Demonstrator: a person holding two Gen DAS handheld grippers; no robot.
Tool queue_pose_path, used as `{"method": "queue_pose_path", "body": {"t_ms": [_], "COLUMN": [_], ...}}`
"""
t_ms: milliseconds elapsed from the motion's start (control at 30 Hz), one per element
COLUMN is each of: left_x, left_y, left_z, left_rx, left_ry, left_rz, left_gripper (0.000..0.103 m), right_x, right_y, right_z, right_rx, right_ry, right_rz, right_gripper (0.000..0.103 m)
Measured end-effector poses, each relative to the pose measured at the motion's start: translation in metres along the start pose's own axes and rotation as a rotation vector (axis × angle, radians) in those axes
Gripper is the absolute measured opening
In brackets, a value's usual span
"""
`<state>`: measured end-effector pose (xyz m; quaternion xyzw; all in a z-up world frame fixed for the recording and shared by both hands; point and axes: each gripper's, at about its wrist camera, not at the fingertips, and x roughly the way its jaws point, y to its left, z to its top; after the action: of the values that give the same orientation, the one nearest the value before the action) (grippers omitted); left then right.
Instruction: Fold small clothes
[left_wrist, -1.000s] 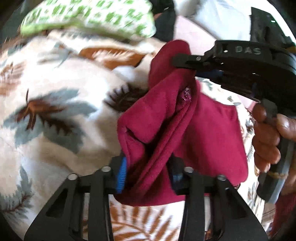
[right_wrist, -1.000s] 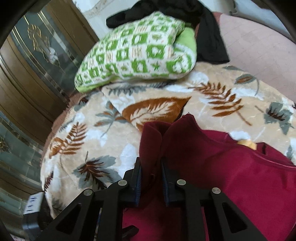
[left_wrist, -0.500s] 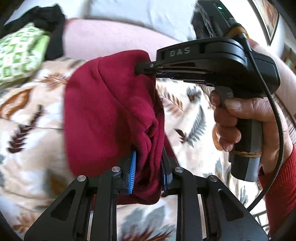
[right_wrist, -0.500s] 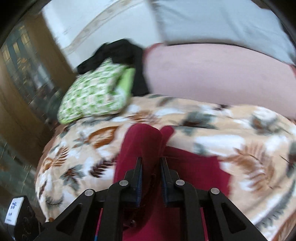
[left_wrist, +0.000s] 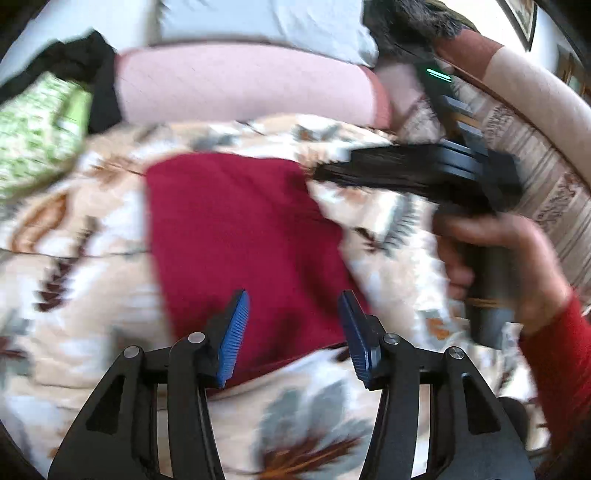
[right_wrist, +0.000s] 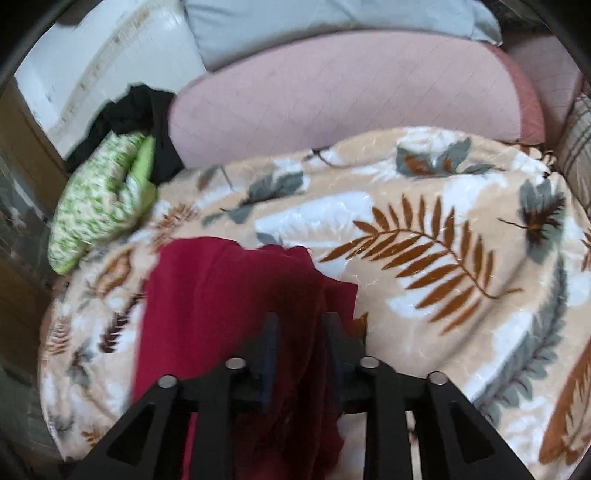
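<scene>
A dark red garment lies folded and mostly flat on the leaf-print blanket. My left gripper is open just above its near edge, blue pads apart, holding nothing. My right gripper reaches in from the right at the garment's far right corner. In the right wrist view the right gripper has a bunched fold of the red garment between its fingers, with the jaws a little apart. The view is blurred.
A green and white patterned pillow and a black cloth lie at the far left of the bed. A pink bolster runs along the back. A striped cushion is at the right.
The red garment has gone from held up in the air to lying on the blanket. My left gripper has opened and let go of it. The right gripper's jaws have widened slightly.
</scene>
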<state>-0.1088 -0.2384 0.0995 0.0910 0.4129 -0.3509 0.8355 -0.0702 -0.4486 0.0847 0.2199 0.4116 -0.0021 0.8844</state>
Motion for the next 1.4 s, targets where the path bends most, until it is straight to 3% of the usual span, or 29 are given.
{"method": "queue_pose_path", "body": {"t_ms": [33, 67, 167, 300, 367, 400, 567, 633, 700, 800, 967, 1100, 1167, 1300, 1400], "left_x": [-0.005, -0.005, 0.003, 0.017, 0.023, 0.022, 0.048, 0.043, 0.034, 0.022, 0.032, 0.053, 0.062, 0.073, 0.077], "left_y": [0.006, 0.016, 0.038, 0.043, 0.04, 0.035, 0.027, 0.025, 0.026, 0.029, 0.037, 0.041, 0.043, 0.046, 0.046], "left_z": [-0.003, -0.005, -0.011, -0.024, -0.026, -0.028, -0.042, -0.04, -0.035, -0.02, 0.003, 0.011, 0.011, 0.009, 0.008], "left_rx": [-0.002, -0.012, -0.081, -0.136, -0.127, -0.119, -0.102, -0.097, -0.096, -0.092, -0.142, -0.154, -0.153, -0.155, -0.154], "left_ry": [-0.006, -0.008, 0.023, 0.064, 0.078, 0.082, 0.131, 0.12, 0.093, 0.036, 0.001, 0.022, 0.035, 0.042, 0.043], "left_rz": [0.035, 0.083, 0.135, 0.139, 0.126, 0.12, 0.116, 0.127, 0.126, 0.151, 0.176, 0.216, 0.22, 0.214, 0.217], "left_gripper": [0.05, 0.05, 0.05, 0.05, 0.05, 0.05, 0.05, 0.05, 0.05, 0.05, 0.05, 0.05, 0.05, 0.055, 0.057], "right_x": [-0.01, -0.019, -0.025, 0.001, 0.001, -0.004, 0.013, 0.018, 0.007, -0.022, -0.043, -0.02, 0.002, 0.041, 0.05], "right_y": [0.002, 0.005, 0.013, 0.02, 0.031, 0.035, 0.009, -0.001, -0.003, -0.006, 0.028, 0.043, 0.042, 0.015, 0.001], "right_z": [-0.007, -0.016, -0.04, -0.064, -0.072, -0.075, -0.092, -0.095, -0.093, -0.083, -0.059, -0.046, -0.041, -0.041, -0.046], "right_rx": [0.0, -0.006, 0.003, 0.023, -0.052, -0.091, -0.074, -0.028, -0.006, 0.014, -0.114, -0.195, -0.207, -0.149, -0.085], "right_ry": [0.001, 0.003, 0.04, 0.138, 0.121, 0.101, 0.147, 0.153, 0.12, 0.043, -0.069, -0.072, -0.045, 0.009, 0.006], "right_rz": [0.028, 0.047, 0.081, 0.129, 0.12, 0.099, 0.023, 0.056, 0.089, 0.067, 0.015, 0.008, -0.046, -0.13, -0.089], "right_gripper": [0.047, 0.05, 0.052, 0.052, 0.012, 0.009, 0.009, 0.009, 0.011, 0.032, 0.032, 0.032, 0.032, 0.031, 0.031]}}
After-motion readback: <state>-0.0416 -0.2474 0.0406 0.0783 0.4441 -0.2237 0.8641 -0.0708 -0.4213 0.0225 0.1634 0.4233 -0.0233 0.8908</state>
